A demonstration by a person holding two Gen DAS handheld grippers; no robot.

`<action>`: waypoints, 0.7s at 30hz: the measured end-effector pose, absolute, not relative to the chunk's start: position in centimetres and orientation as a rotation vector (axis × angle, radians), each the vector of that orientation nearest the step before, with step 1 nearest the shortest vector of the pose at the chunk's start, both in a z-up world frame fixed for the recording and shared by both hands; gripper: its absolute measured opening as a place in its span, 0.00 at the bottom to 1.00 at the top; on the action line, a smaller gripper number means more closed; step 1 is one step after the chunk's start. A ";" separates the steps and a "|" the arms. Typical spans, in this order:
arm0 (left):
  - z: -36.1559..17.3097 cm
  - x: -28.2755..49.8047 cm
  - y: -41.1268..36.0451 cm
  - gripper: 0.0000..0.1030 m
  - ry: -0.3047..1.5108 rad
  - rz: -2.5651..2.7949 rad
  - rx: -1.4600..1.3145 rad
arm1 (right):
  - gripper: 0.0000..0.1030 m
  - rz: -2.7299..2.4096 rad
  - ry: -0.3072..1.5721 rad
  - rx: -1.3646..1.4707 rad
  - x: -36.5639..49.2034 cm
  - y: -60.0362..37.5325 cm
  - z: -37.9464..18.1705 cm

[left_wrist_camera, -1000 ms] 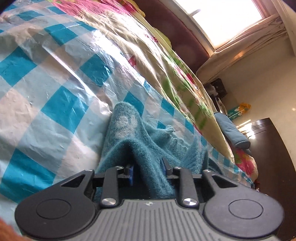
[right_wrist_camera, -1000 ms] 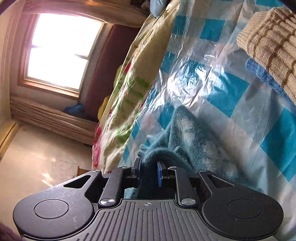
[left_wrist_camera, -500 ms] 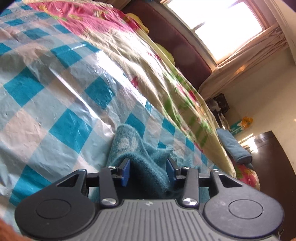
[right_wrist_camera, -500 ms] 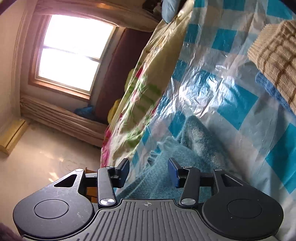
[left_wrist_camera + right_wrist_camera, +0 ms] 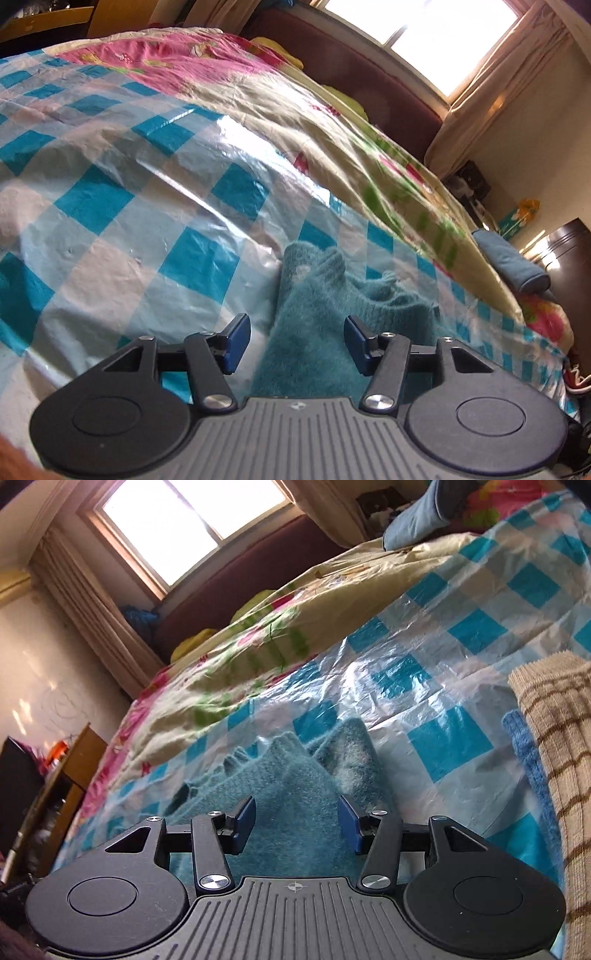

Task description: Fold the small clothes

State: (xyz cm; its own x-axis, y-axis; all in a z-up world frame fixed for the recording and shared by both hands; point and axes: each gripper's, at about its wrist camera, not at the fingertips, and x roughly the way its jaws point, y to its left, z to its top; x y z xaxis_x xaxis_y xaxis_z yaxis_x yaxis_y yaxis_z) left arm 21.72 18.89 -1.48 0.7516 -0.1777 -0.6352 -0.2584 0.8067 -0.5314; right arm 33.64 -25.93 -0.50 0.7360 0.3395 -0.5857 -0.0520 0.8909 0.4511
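A fuzzy teal knitted garment [image 5: 325, 295] lies bunched on the blue-and-white checked plastic sheet [image 5: 122, 206] that covers the bed. My left gripper [image 5: 295, 341] hovers over its near edge. Its jaws are opening, and the cloth lies between the blue pads without being pressed. In the right wrist view the same teal garment [image 5: 291, 775] lies below my right gripper [image 5: 297, 821]. Those jaws are also opening, the pads standing apart from the cloth on either side.
A beige knit with brown stripes [image 5: 557, 738] lies on a blue cloth [image 5: 524, 746] at the right. A flowered quilt [image 5: 332, 122] covers the far side of the bed. A dark headboard [image 5: 369, 74], a window and dark cabinets stand beyond.
Both grippers were shut on the teal garment and have let it go, their pads spreading apart. The right wrist has rolled, so its view has tilted towards level.
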 end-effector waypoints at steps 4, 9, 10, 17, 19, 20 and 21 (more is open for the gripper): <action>-3.3 22.1 17.7 0.57 0.792 0.038 -0.632 | 0.48 0.225 0.760 0.326 34.9 -24.9 -1.5; -3.2 22.5 16.9 0.58 0.798 0.032 -0.598 | 0.48 0.228 0.766 0.227 36.1 -23.4 -1.9; -3.1 22.6 16.8 0.58 0.800 0.031 -0.593 | 0.48 0.233 0.769 0.220 36.3 -23.2 -1.9; -2.8 22.8 16.4 0.58 0.795 0.040 -0.586 | 0.12 0.287 0.753 0.139 36.5 -22.1 -0.4; -2.3 22.4 16.5 0.58 0.761 0.028 -0.599 | 0.10 0.268 0.685 0.214 35.7 -23.8 1.0; -2.0 22.3 16.5 0.58 0.741 0.024 -0.600 | 0.09 0.251 0.659 0.260 35.3 -24.7 1.4; -1.8 22.2 16.5 0.58 0.724 0.026 -0.601 | 0.09 0.226 0.643 0.320 35.2 -25.8 1.4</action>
